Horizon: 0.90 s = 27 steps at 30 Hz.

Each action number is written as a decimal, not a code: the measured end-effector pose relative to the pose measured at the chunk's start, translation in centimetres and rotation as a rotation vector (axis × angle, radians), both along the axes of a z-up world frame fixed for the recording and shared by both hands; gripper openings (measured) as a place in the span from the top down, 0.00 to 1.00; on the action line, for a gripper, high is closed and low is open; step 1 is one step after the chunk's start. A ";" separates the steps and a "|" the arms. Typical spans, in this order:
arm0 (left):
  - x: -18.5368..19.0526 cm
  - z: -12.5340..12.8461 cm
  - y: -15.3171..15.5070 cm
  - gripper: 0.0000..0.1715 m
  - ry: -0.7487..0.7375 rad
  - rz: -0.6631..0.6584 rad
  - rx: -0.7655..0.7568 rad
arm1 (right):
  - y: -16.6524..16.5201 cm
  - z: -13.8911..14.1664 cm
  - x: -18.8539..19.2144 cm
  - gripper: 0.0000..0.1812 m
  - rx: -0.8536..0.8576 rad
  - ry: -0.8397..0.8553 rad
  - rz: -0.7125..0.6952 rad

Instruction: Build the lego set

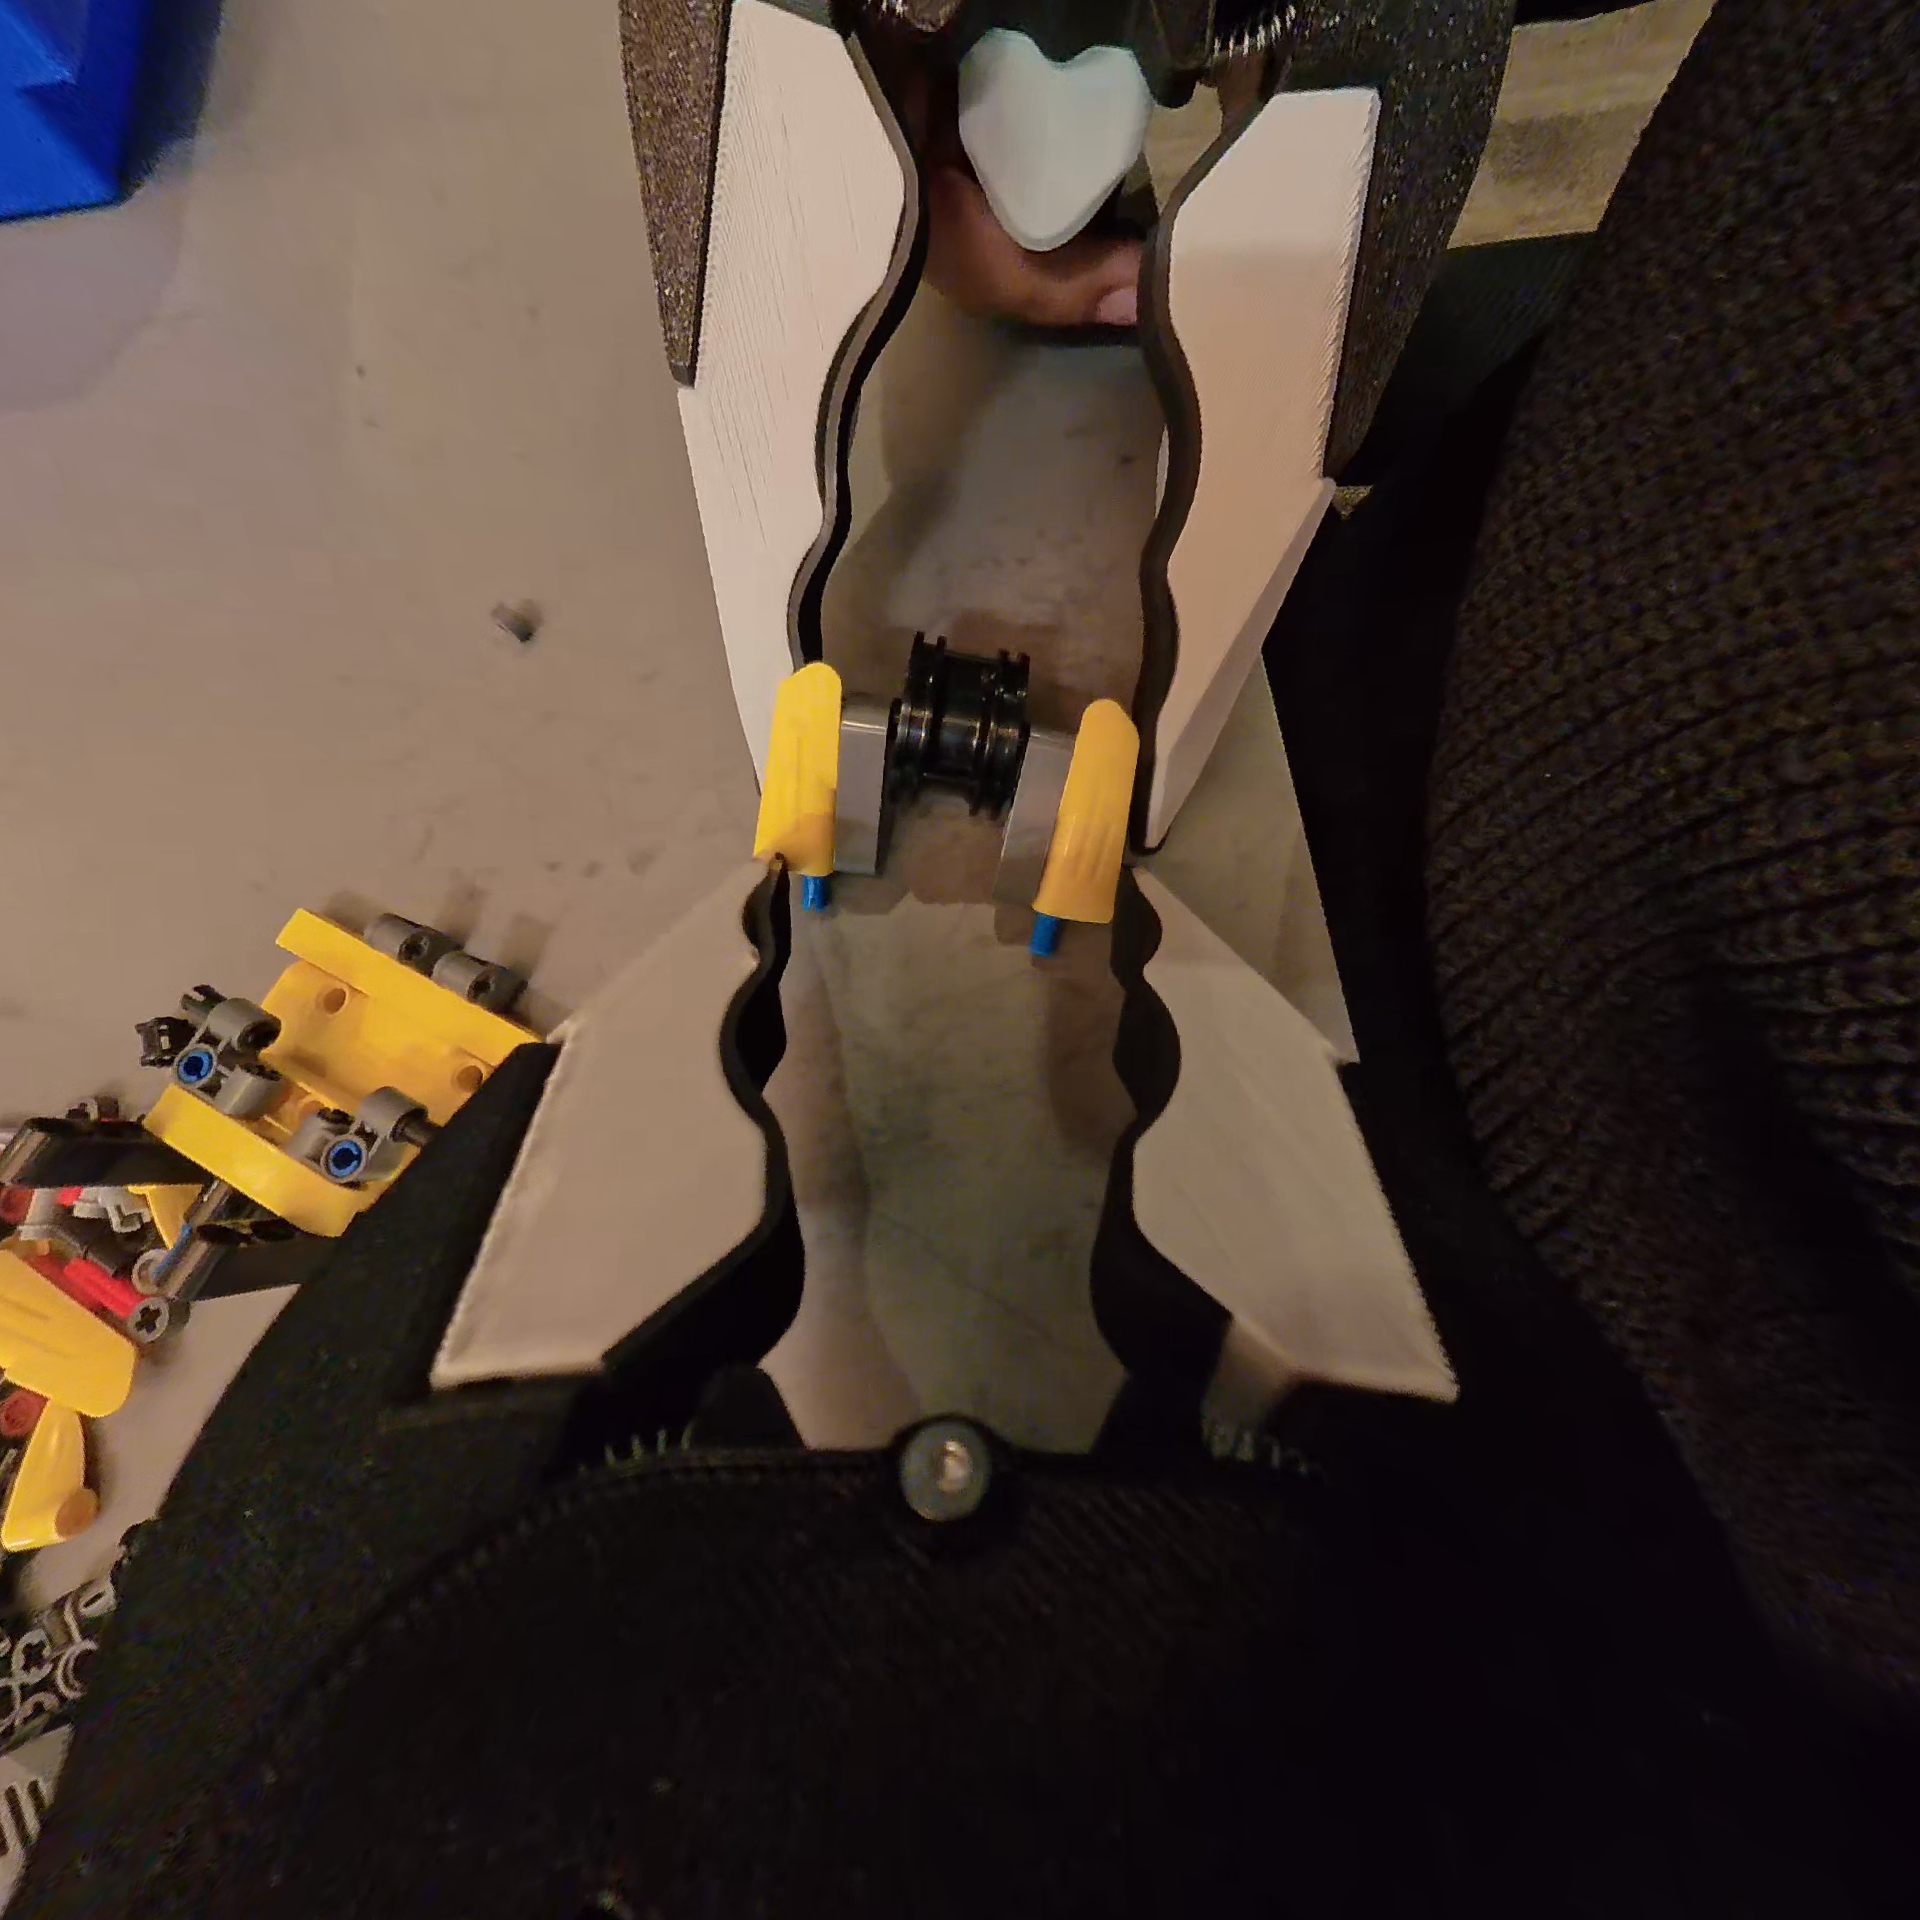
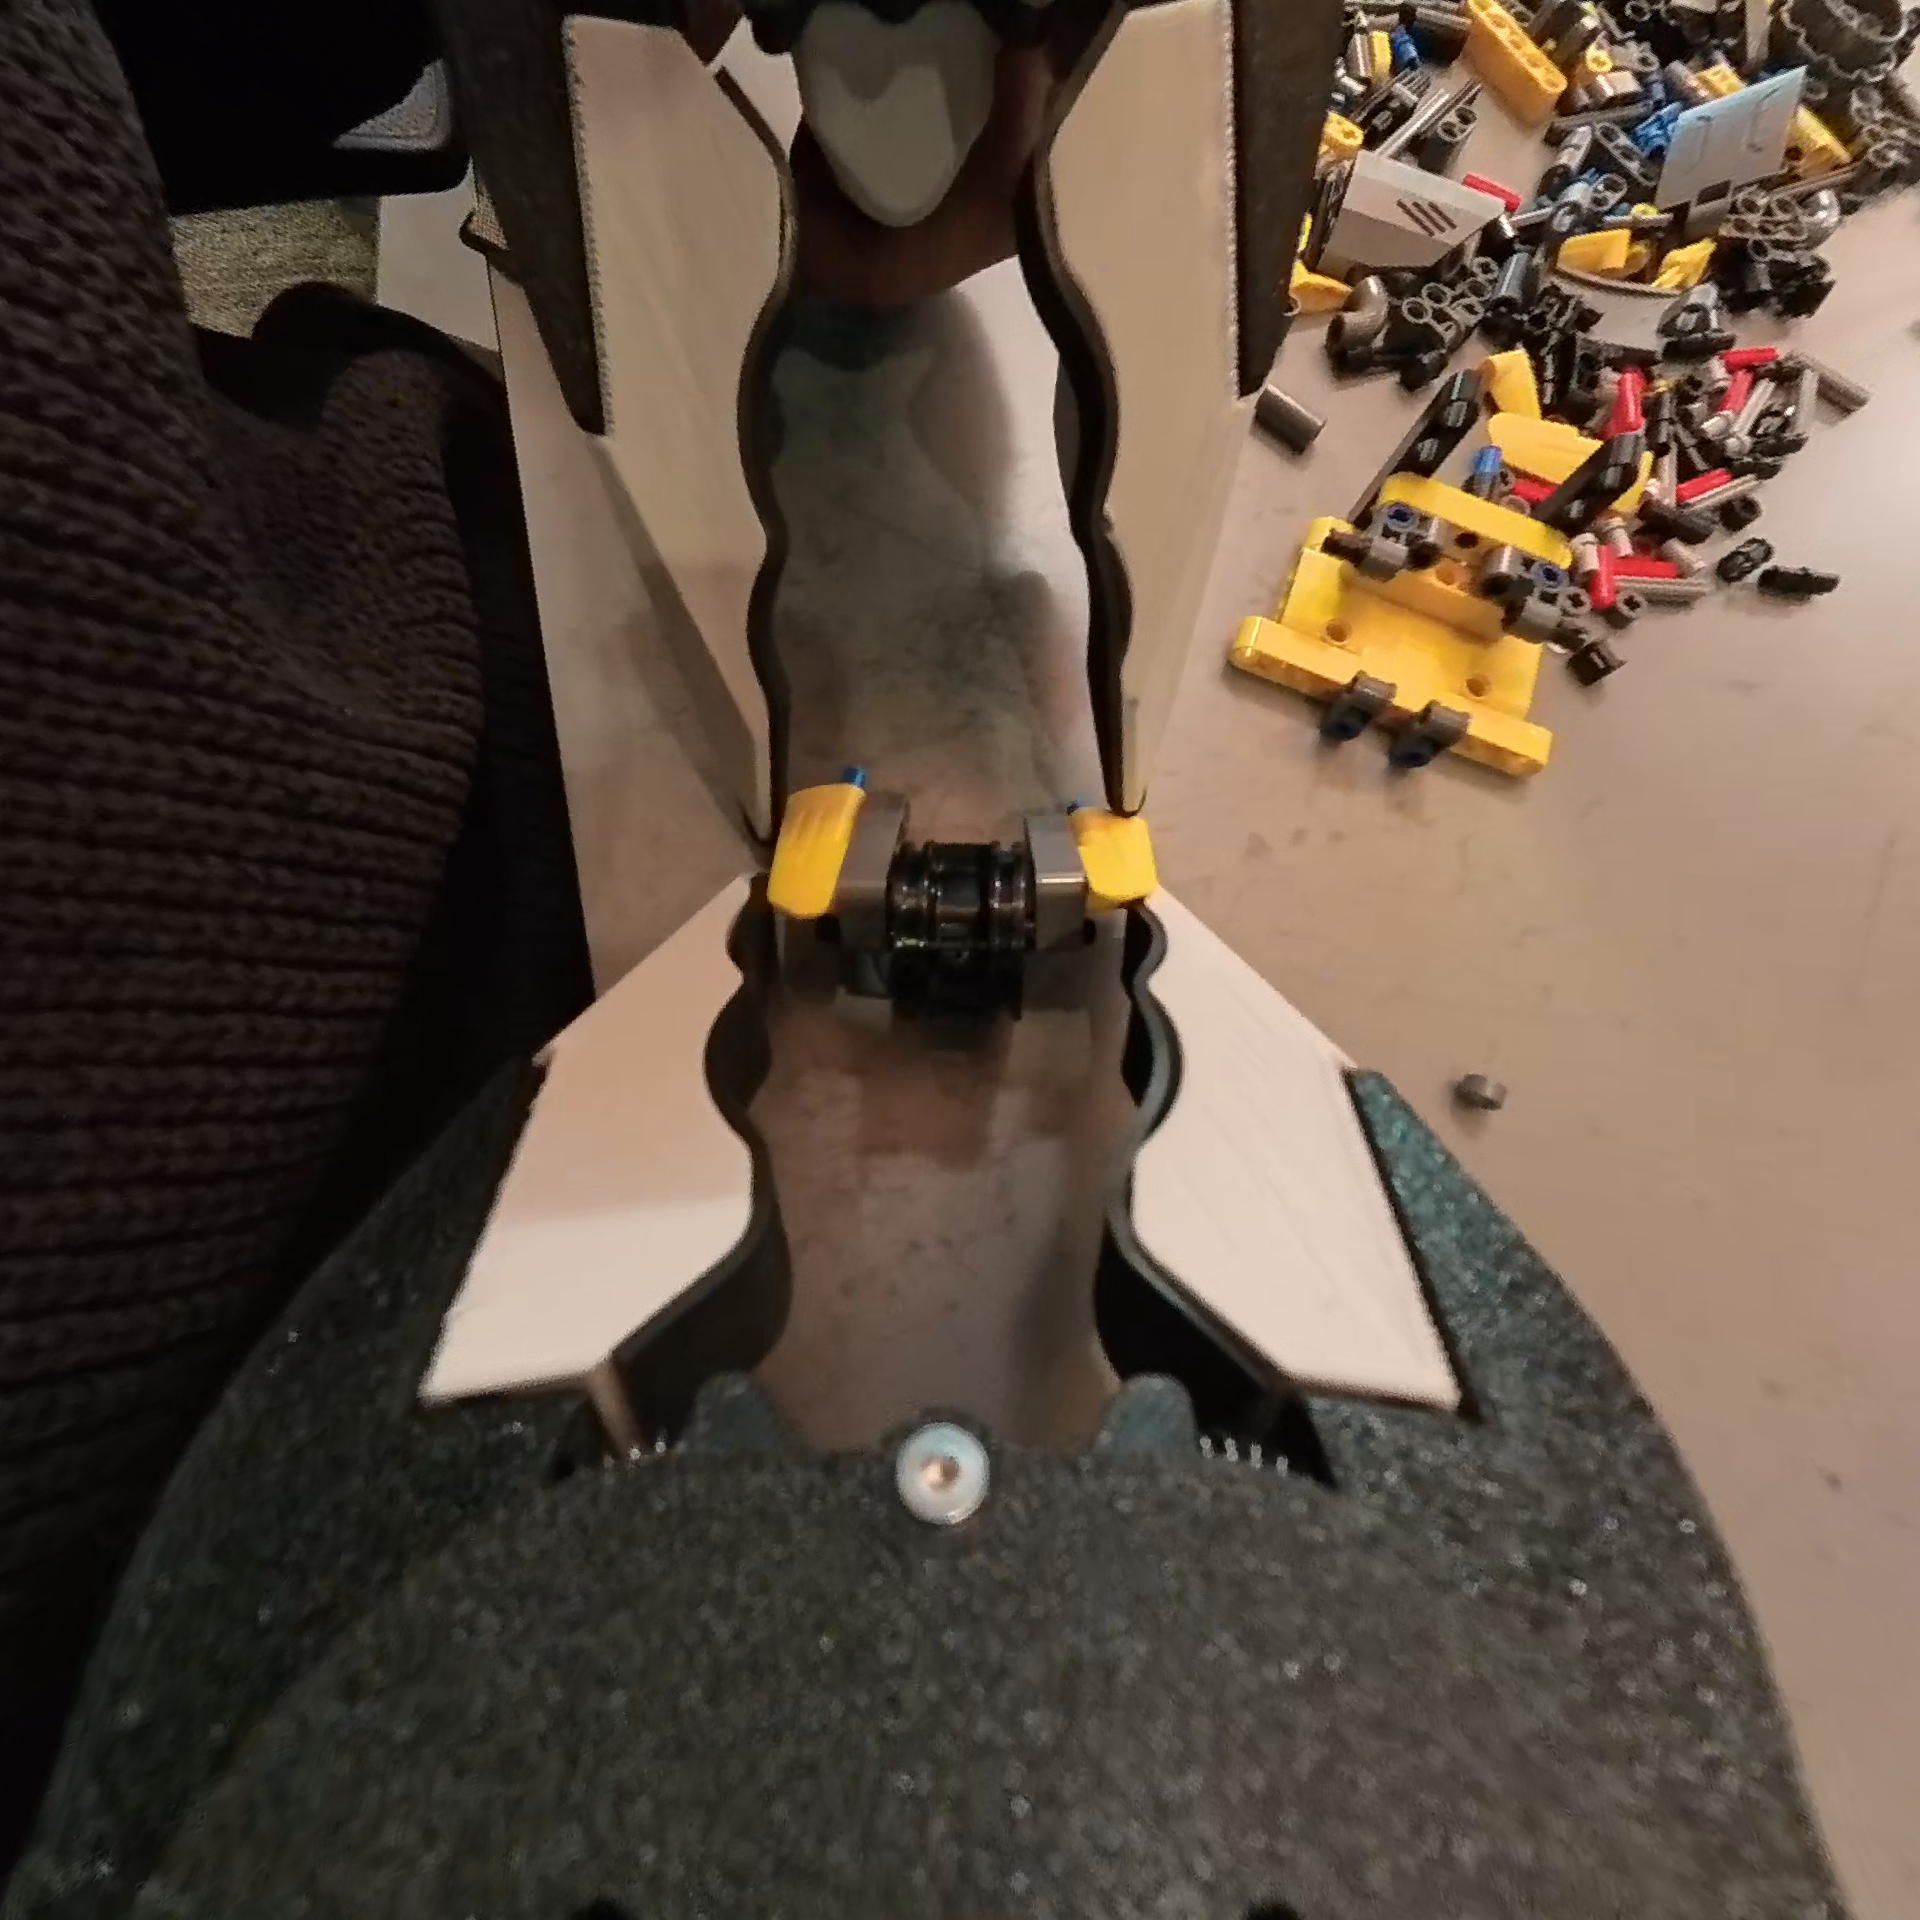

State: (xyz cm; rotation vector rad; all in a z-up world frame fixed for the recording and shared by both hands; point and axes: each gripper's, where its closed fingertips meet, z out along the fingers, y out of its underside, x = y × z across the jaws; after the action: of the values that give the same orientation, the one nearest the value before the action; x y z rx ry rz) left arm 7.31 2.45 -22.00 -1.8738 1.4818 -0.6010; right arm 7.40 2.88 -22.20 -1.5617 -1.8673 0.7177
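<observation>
In the left wrist view, a blue block (image 1: 52, 104) sits at the far left edge of the pale table (image 1: 364, 468). Below it lies a partly built yellow frame (image 1: 353, 1060) with grey connectors and blue pins, and a small grey bush (image 1: 516, 620) lies alone between the two. In the middle, the left gripper (image 1: 951, 883) reaches up from the bottom of the picture. Its jaws are drawn in on the yellow end caps of a small wheel assembly (image 1: 951, 748): a black grooved hub between two grey blocks, with a yellow curved cap and a blue pin at each end. The assembly appears to hang just above the table and casts a shadow beneath it. The other gripper comes from the opposite side, tip to tip with this one, and its fingers press on the same yellow caps. A dark knitted fabric (image 1: 1662, 935) fills the right side. In the right wrist view the fabric is on the left and the right gripper (image 2: 948, 914) is in the middle. Its jaws are likewise closed on the assembly's yellow ends, so the piece is held from both sides at once. To the right lie the same yellow frame and, beyond it, a loose pile of parts (image 2: 1610, 260) in black, grey, red and yellow, well apart from the jaws.
</observation>
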 end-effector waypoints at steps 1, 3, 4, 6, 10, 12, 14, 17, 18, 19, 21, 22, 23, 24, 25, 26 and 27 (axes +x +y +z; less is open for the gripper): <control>0.0 0.0 0.0 0.65 -0.001 0.002 0.000 | 0.0 0.0 0.0 0.63 0.001 0.000 0.001; 0.0 0.0 0.0 0.65 -0.002 0.003 0.000 | 0.0 0.0 -0.1 0.63 0.011 0.004 0.005; 0.0 0.0 0.1 0.65 -0.003 0.003 0.001 | 0.0 0.1 -0.1 0.63 0.020 0.008 0.007; 0.0 0.0 0.1 0.65 -0.006 0.001 0.001 | 0.0 0.2 -0.1 0.63 0.039 0.015 0.013; 0.0 -0.2 -0.4 0.70 -0.004 -0.021 -0.032 | 0.0 0.5 -0.4 0.64 0.082 0.041 0.028; 0.2 -0.4 -1.0 0.75 -0.008 -0.041 -0.100 | 0.0 0.4 -0.4 0.64 0.087 0.034 0.033; 0.1 -0.4 -0.7 0.73 -0.002 -0.029 -0.072 | 0.1 0.3 -0.3 0.63 0.063 0.024 0.029; 0.2 -0.5 -0.8 0.73 0.003 -0.033 -0.073 | 0.1 0.2 -0.3 0.63 0.068 0.023 0.030; 0.2 -0.5 -0.8 0.73 0.002 -0.031 -0.076 | 0.1 0.2 -0.3 0.63 0.066 0.020 0.026; 0.2 -0.5 -0.7 0.73 0.003 -0.030 -0.074 | 0.1 0.2 -0.2 0.63 0.062 0.017 0.021; 0.1 -0.6 -0.6 0.74 0.011 -0.026 -0.062 | 0.1 0.1 -0.1 0.63 0.053 0.011 0.013; 0.1 -0.6 -0.6 0.74 0.015 -0.027 -0.053 | 0.1 0.1 -0.1 0.63 0.054 0.010 0.011; 0.1 -0.6 -0.6 0.74 0.016 -0.027 -0.052 | 0.1 0.2 -0.1 0.63 0.058 0.011 0.012; 0.1 -0.6 -0.6 0.74 0.015 -0.027 -0.054 | 0.1 0.2 0.0 0.63 0.065 0.011 0.014; 0.1 -0.6 -0.6 0.74 0.015 -0.026 -0.056 | 0.1 0.2 0.0 0.63 0.071 0.011 0.016; 0.0 -0.6 -0.6 0.74 0.015 -0.027 -0.055 | 0.1 0.2 0.0 0.63 0.079 0.010 0.019; 0.0 -0.6 -0.6 0.74 0.015 -0.026 -0.055 | 0.2 0.3 0.0 0.63 0.089 0.009 0.021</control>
State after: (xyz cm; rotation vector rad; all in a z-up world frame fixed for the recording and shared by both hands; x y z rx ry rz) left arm 7.35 1.84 -22.60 -1.9069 1.5159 -0.6469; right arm 7.44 3.03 -21.92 -1.4823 -1.8855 0.6408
